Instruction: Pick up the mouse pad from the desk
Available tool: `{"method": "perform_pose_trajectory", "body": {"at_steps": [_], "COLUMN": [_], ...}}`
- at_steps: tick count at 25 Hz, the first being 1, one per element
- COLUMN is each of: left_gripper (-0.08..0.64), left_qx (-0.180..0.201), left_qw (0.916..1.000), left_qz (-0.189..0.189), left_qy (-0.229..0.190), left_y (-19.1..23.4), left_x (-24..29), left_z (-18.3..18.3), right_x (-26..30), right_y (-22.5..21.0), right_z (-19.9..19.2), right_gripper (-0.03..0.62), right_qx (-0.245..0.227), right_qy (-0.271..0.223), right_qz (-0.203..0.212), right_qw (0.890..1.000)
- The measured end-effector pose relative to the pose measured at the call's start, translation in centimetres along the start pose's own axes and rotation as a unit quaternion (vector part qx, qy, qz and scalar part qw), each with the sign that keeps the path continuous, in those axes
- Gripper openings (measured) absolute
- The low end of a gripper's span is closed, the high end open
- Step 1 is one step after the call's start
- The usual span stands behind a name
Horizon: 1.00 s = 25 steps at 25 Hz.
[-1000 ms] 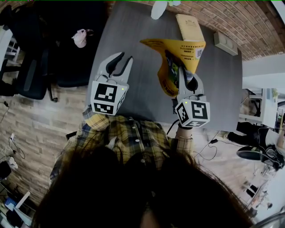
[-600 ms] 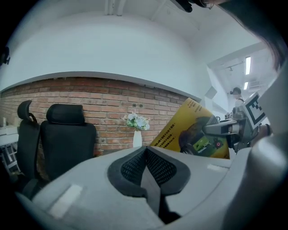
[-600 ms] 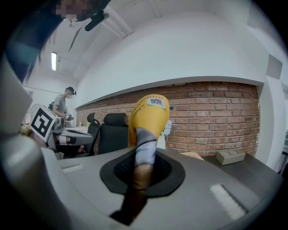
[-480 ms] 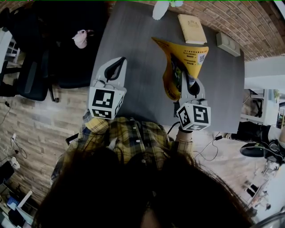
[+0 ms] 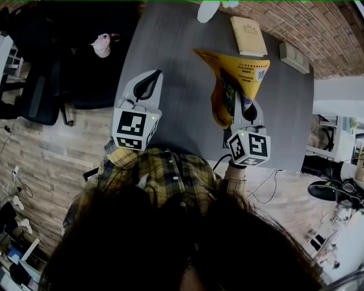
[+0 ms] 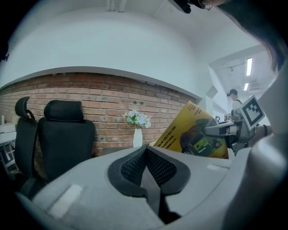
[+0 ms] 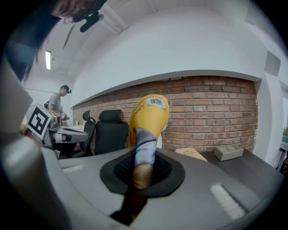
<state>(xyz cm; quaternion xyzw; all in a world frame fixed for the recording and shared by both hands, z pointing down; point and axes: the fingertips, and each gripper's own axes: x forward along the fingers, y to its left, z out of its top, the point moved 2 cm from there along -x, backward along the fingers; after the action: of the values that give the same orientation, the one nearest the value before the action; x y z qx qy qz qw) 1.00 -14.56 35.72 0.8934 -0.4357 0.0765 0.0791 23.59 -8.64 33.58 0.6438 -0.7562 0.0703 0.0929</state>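
The yellow mouse pad (image 5: 238, 69) hangs bent above the dark grey desk (image 5: 170, 51), pinched at its lower edge by my right gripper (image 5: 238, 98), which is shut on it. In the right gripper view the pad (image 7: 147, 117) rises curled from between the closed pads. My left gripper (image 5: 153, 77) hovers over the desk's left edge, shut with nothing in it. In the left gripper view its jaws (image 6: 145, 155) meet, and the mouse pad (image 6: 191, 132) shows to the right, held by the right gripper (image 6: 223, 130).
A tan book (image 5: 248, 35), a small grey box (image 5: 294, 57) and a white vase (image 5: 206, 10) with flowers stand at the desk's far side by the brick wall. Black office chairs (image 5: 79, 68) stand left of the desk. A person (image 7: 56, 104) is far off.
My left gripper's jaws have gone from open to shut, with nothing between them. The right gripper with the mouse pad has shifted slightly.
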Motion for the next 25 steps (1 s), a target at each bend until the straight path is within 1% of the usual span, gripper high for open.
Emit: {"method": "perform_pose_trajectory", "body": {"at_steps": [7,25], "left_gripper": [-0.002,-0.002], "left_qx": [-0.001,-0.003], "left_qw": [1.0000,1.0000], "left_qz": [0.001,0.007], "left_qy": [0.002,0.004], "left_y": [0.13,0.31], "left_x": [0.24,0.05], "left_z": [-0.18,-0.26], "right_x": [0.47,0.65], "right_y": [-0.21,0.08], "right_z": [-0.48,-0.73], "right_gripper": [0.021,0.021], "right_qx": [0.004,0.006], "right_qy": [0.010,0.014], "right_qz": [0.001,0.010], "right_qw": [1.000,1.000]}}
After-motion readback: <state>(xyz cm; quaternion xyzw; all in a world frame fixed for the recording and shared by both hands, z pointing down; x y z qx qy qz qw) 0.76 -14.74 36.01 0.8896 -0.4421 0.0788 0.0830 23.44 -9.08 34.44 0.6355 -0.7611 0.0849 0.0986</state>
